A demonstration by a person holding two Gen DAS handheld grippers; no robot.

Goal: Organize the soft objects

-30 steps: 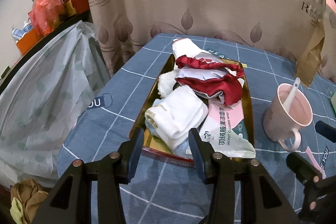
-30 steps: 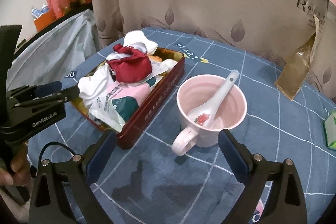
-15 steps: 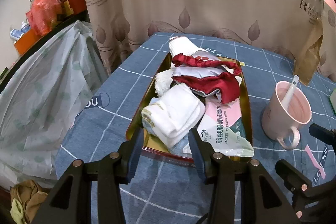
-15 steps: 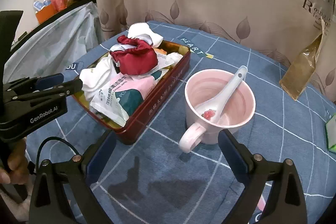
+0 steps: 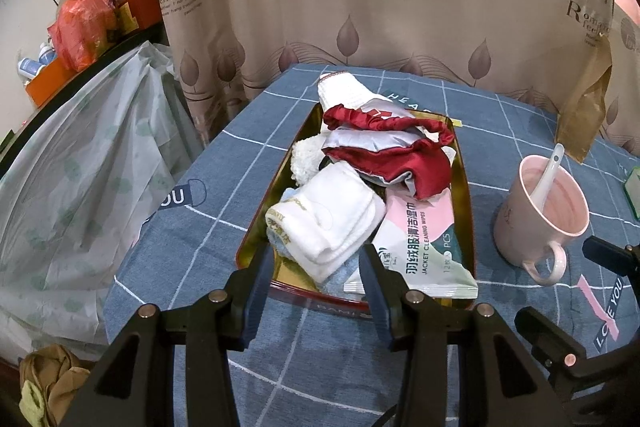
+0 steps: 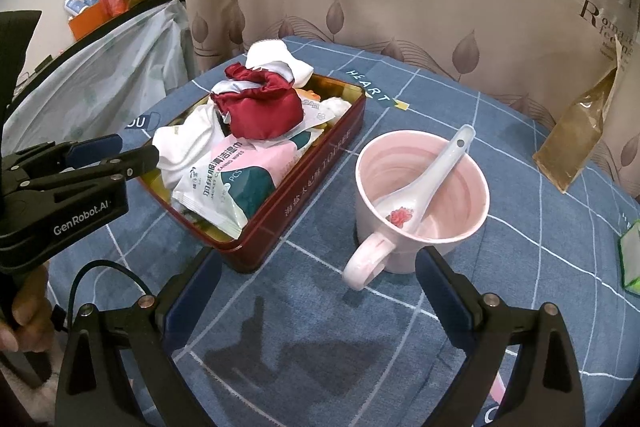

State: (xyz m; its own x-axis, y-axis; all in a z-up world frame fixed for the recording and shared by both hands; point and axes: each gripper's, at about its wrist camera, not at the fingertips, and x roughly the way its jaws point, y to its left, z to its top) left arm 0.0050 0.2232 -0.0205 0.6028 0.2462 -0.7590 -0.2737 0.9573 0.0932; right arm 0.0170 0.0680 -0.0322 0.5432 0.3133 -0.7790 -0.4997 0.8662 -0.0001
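A dark red tin (image 5: pixel 466 195) lies on the blue checked tablecloth, piled with soft things. On top is a red satin cloth (image 5: pixel 400 163), below it a folded white towel (image 5: pixel 332 219) and a pink-and-green wipes pack (image 5: pixel 416 247). A white knitted cloth (image 5: pixel 340 91) hangs over the far end. My left gripper (image 5: pixel 318 267) hovers open at the tin's near end, holding nothing. From the right wrist the tin (image 6: pixel 320 171) is at left, with the left gripper (image 6: pixel 120 155) beside the towel (image 6: pixel 184 143). My right gripper (image 6: pixel 318 279) is wide open and empty over bare cloth.
A pink mug (image 6: pixel 420 199) with a white spoon stands right of the tin. A brown bag (image 6: pixel 572 143) leans on the curtain at the back right. A plastic-covered heap (image 5: pixel 80 167) fills the left side, and a green packet (image 6: pixel 632 251) lies at the right edge.
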